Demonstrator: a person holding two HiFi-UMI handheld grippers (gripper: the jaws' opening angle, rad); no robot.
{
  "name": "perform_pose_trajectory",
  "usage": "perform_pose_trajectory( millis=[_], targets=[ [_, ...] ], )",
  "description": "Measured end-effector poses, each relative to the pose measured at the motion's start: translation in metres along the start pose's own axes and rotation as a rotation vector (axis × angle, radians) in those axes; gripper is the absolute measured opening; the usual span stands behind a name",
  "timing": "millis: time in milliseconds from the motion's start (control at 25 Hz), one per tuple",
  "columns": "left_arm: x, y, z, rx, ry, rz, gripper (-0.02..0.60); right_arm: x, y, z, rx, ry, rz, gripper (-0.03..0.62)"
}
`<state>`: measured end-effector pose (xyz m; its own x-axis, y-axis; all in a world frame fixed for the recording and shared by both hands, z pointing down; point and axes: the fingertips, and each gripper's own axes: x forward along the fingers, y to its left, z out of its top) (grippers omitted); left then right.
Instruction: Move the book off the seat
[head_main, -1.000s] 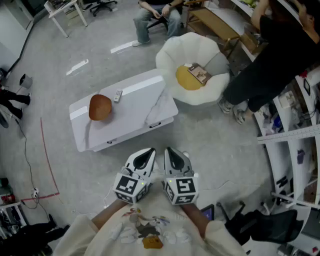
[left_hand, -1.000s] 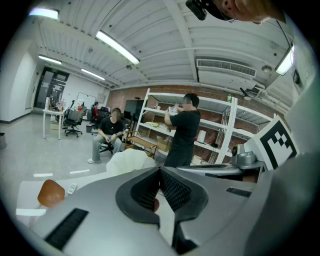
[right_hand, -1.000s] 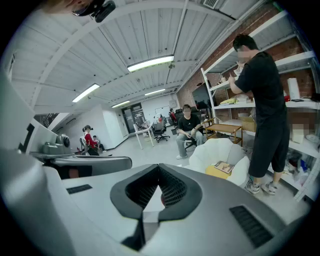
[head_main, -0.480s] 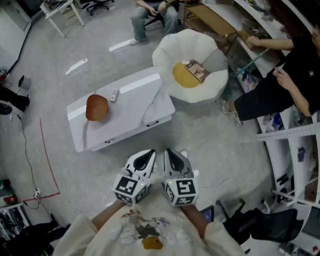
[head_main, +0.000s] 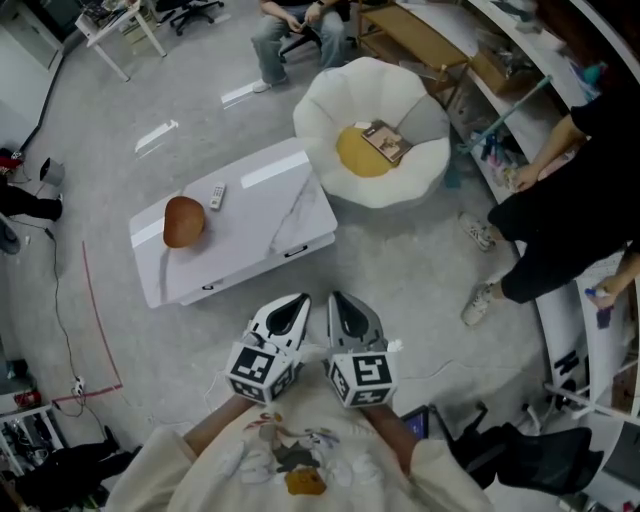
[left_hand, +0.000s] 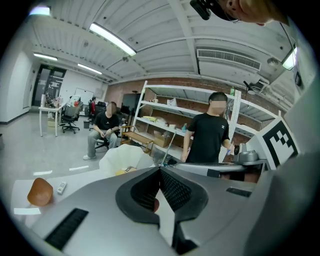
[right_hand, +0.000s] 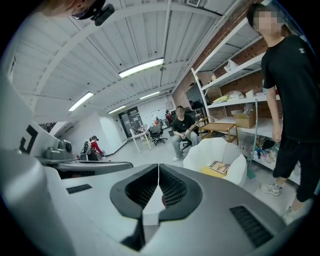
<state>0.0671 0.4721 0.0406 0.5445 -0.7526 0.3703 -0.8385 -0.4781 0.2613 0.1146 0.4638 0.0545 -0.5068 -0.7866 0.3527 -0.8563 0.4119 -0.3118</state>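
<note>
Looking down from the head view, the hands holding the grippers are hidden beneath the marker cubes, and only sleeves show at the bottom edge. A seated person (head_main: 295, 25) is cut off at the top edge and a standing person (head_main: 560, 215) at the right edge. A brown rounded thing (head_main: 183, 221) sits near the left end of the low white table (head_main: 260, 230); what it is cannot be told. A small remote (head_main: 216, 196) lies just beside it. The print on the book's cover is too small to read. In the left gripper view the gripper's own body covers most of the seat, so the book is hard to pick out there.

The left gripper (head_main: 296, 303) and the right gripper (head_main: 338, 303) are held side by side, low and close to the body. Each has its jaws pressed together at the tips with nothing between them.

The book (head_main: 384, 141) lies flat in the white seat (head_main: 330, 100), at the far right edge of the yellow cushion (head_main: 355, 158). It is well apart from both grippers, ahead of them and slightly right, past the table's near right corner. In the right gripper view it (right_hand: 219, 166) shows right of the closed tips.
</note>
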Motion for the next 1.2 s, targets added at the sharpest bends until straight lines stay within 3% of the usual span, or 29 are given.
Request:
perform_pose_trajectory(
  millis=[280, 680, 880, 1200],
  targets=[
    [0.061, -0.044, 0.014, -0.001, 0.024, 0.0, 0.011, -0.012, -0.074, 0.032, 0.02, -0.011, 0.01, 0.011],
    [0.114, -0.071, 0.01, 0.0, 0.122, -0.009, 0.011, -0.014, -0.151, 0.025, 0.17, 0.034, -0.055, 0.011],
    [0.14, -0.063, 0.008, -0.014, 0.151, -0.044, 0.011, 0.003, -0.164, 0.024, 0.183, 0.044, -0.076, 0.011],
    [0.189, -0.021, 0.051, -0.006, 0.113, -0.108, 0.011, 0.06, -0.184, 0.065, 0.16, 0.019, -0.146, 0.011]
  ],
)
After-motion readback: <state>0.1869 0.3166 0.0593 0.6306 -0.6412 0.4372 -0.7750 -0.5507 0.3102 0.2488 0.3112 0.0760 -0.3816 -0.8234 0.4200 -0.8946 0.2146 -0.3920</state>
